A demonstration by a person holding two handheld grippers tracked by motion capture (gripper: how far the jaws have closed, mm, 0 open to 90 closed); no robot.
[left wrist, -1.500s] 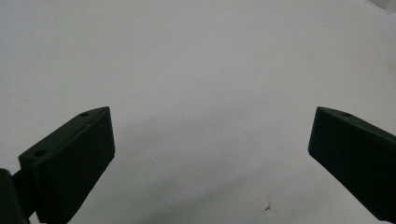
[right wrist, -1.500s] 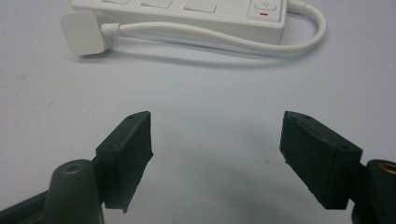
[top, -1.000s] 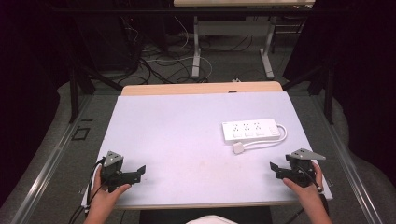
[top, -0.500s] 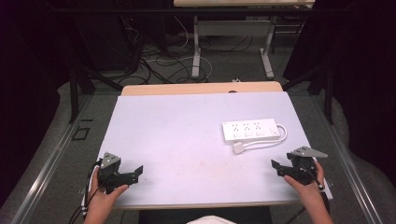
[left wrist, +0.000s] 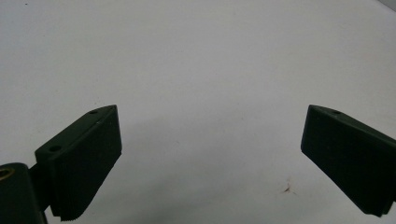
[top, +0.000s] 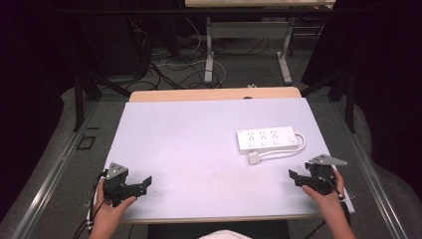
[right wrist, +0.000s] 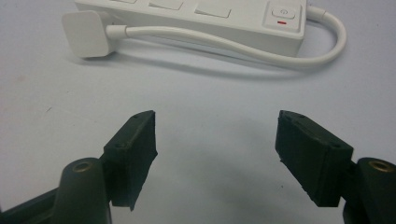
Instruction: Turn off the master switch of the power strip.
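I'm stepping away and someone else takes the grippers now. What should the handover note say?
Left gripper: open, holding nothing, low over the near left of the white table.
Right gripper: open, holding nothing, at the near right, pointing toward the white plastic power strip.
The strip lies flat on the right side of the table, with its white cable looped and the white plug lying beside it.
Done: nothing touched.
Left: probably reach for the plug or strip.

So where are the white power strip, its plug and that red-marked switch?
power strip (top: 267,139), high view, top face.
plug (right wrist: 86,33), right gripper view, flat top.
switch (right wrist: 281,17), right gripper view, rocker face.
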